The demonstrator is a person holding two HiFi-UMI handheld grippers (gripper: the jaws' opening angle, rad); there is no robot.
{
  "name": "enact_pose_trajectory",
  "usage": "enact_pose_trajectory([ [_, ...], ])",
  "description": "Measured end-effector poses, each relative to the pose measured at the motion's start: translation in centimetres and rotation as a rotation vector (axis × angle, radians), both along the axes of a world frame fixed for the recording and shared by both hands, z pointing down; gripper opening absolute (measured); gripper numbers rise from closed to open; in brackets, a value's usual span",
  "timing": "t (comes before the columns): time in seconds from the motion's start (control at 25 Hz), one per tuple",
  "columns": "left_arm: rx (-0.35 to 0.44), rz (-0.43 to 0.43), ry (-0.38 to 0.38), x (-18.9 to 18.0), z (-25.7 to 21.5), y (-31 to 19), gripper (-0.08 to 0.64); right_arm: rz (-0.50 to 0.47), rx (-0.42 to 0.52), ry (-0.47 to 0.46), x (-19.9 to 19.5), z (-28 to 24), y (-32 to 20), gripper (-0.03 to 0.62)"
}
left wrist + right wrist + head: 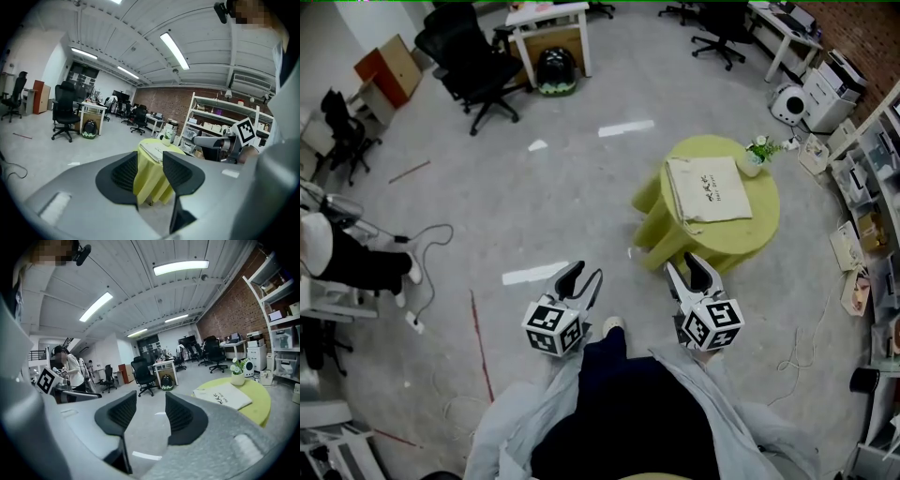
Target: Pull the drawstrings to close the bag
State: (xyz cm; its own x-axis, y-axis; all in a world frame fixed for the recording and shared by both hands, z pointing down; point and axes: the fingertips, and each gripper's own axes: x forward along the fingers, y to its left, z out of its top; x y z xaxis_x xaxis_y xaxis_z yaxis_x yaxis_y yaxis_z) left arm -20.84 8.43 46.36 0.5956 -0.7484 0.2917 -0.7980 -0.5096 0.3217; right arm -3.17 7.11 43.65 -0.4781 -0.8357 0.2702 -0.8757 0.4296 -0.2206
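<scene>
Head view looks down on a smooth grey concrete office floor (581,187) with a round table (766,223) draped in yellow-green cloth. A flat, cream fabric bag (708,187) lies on it beside a small white flowerpot (754,161). Left gripper (587,274) and right gripper (685,266) hover short of the table, ribbed black fingers (123,173) partly spread, holding nothing.

I cannot read the dark print (713,190) on the bag (698,178) on the yellow table (766,214), it is too small, and I cannot pick out its strings. The shelves (881,159) right of the table are cut off by the picture's edge.
</scene>
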Motion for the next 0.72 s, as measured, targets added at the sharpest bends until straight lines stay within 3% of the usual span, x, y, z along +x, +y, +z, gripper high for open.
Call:
enact_pose_trajectory([
  [0.36,0.012,0.07,-0.012,-1.3,0.0,-5.8,0.163,0.061,-0.002,-0.008,-1.3,0.4,-4.6,0.184],
  [0.72,-0.059,0.069,-0.006,-1.7,2.6,-5.8,0.163,0.085,-0.081,-0.018,-1.1,2.9,-5.8,0.184],
])
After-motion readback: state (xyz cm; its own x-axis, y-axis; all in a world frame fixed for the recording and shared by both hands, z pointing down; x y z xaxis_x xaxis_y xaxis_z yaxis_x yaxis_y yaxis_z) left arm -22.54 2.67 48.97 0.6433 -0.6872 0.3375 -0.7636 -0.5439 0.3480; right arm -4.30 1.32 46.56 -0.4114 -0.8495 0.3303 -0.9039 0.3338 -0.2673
